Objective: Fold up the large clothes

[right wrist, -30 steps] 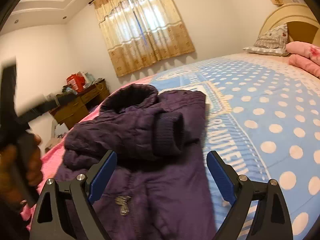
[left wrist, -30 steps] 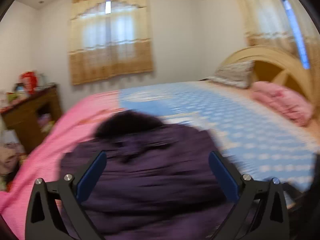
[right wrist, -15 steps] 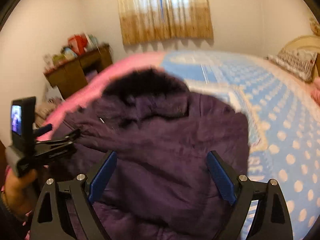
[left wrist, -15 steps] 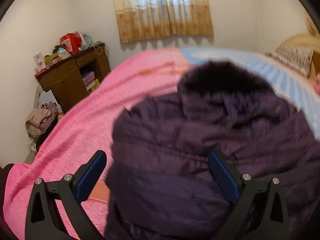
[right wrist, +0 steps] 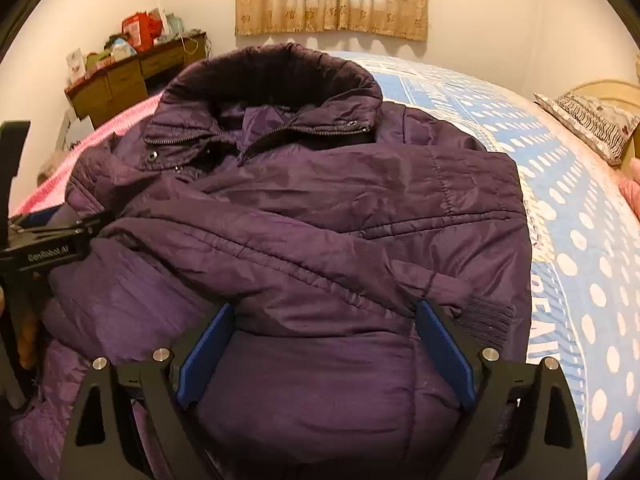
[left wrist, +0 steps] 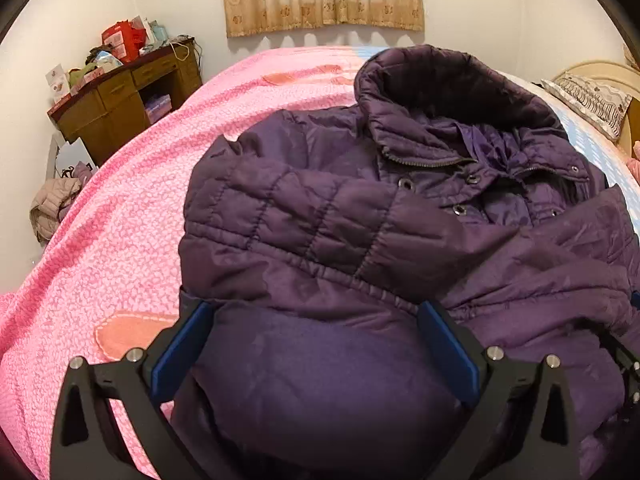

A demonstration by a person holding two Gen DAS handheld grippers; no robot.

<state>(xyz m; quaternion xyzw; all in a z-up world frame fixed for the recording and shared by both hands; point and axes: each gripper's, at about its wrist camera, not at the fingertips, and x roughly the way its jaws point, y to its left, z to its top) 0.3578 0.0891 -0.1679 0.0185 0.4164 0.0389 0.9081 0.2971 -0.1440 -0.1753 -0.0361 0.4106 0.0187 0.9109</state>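
A dark purple quilted hooded jacket [left wrist: 360, 240] lies on the bed, hood towards the window, both sleeves folded across its front. It fills the right wrist view [right wrist: 320, 220] too, with a ribbed cuff [right wrist: 488, 316] at its right side. My left gripper [left wrist: 316, 344] is open and empty, low over the jacket's lower left part. My right gripper [right wrist: 324, 348] is open and empty, over the lower right part. The left gripper's body [right wrist: 44, 244] shows at the left edge of the right wrist view.
The bed has a pink cover [left wrist: 132, 216] on the left and a blue polka-dot cover [right wrist: 580, 208] on the right. A cluttered wooden desk [left wrist: 120, 96] stands by the far left wall, with clothes [left wrist: 52, 204] on the floor. A pillow [right wrist: 592, 124] lies at the headboard.
Both grippers have swung to face the jacket squarely and dropped closer over it. The jacket now lies flatter with the sleeves folded across the front. Both jaws stay open.
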